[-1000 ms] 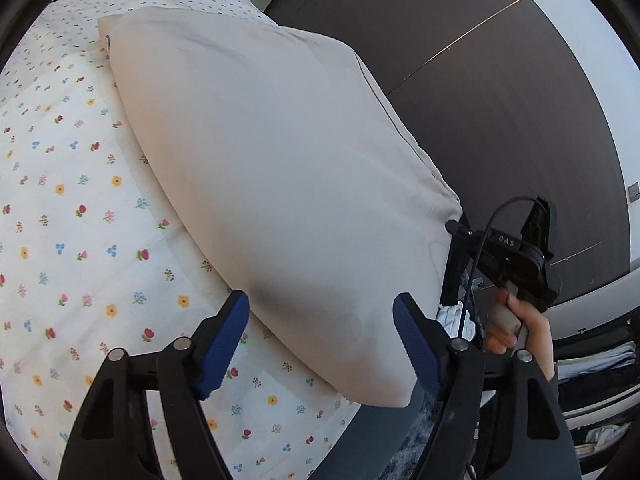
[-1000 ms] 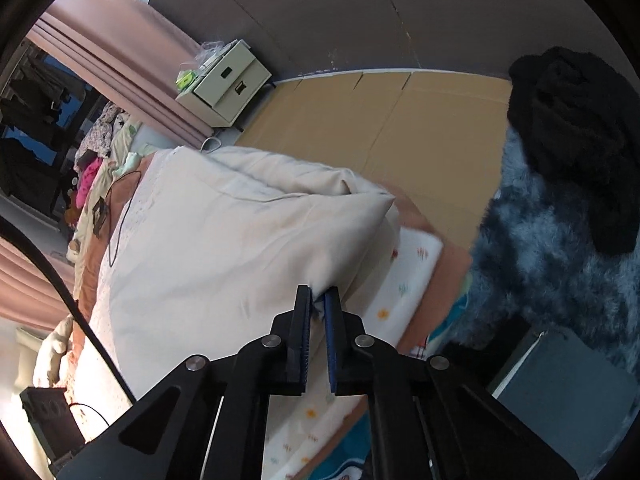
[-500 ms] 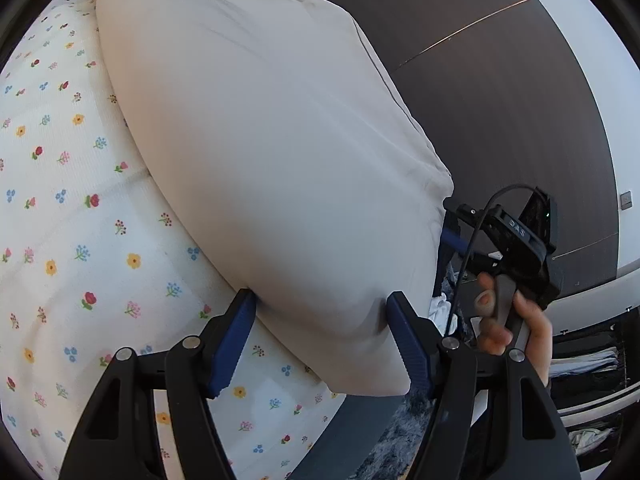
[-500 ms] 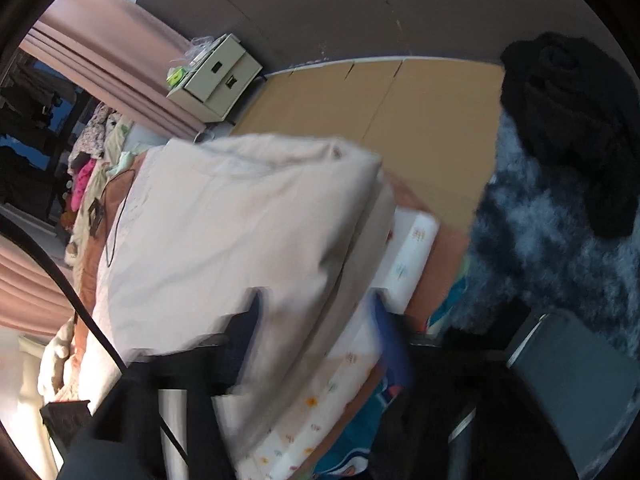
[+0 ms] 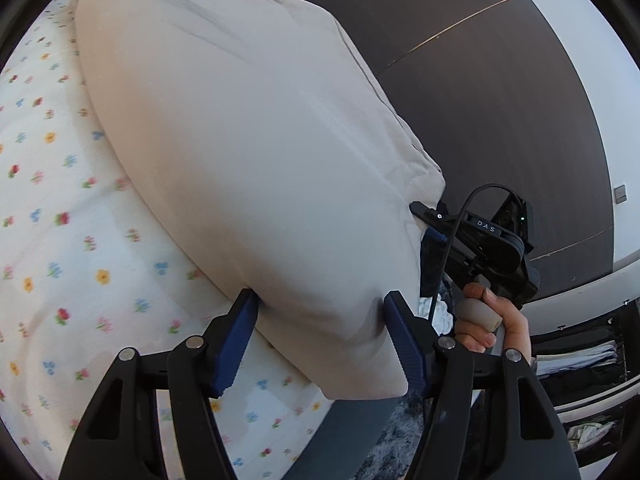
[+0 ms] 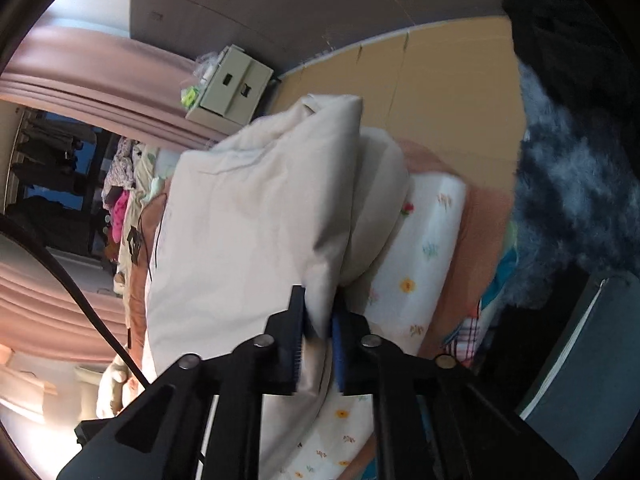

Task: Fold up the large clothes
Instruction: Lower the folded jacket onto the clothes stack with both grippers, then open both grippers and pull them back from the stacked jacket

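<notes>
The cream duvet [image 5: 248, 152], one thick folded bundle, lies on the bed over the flowered sheet [image 5: 60, 240], with its near edge at the foot end of the mattress. The left gripper [image 5: 320, 336] comes in from below the frame, angled down toward the bed, its two blue pads [image 5: 236, 344] set on either side of the duvet's puffy lower corner. The jaws are closing, both pads dent the fabric, and the corner bulges between them. Just to the right, the right gripper [image 6: 318, 344] shows in the left view as a black body with a cable, and one bare hand [image 5: 492, 320] is wrapped around its grey handle, thumb on top, close against the duvet's side edge.

In the right wrist view, that gripper tilts downward and is rolled a little. Its jaws are pressed nearly together, pinching a thin fold of the duvet's corner between the two pads. Above them the cloth rises in two stacked layers.

So: two grippers, both on the same duvet, at neighbouring corners, and one hand in sight. Behind the bed stand one pale drawer cabinet [image 6: 232, 84] by the pink curtain [image 6: 80, 64], a shaggy grey-blue rug [image 6: 576, 184] on the floor, and a dark heap of clothing [image 6: 568, 28] at the upper right.
</notes>
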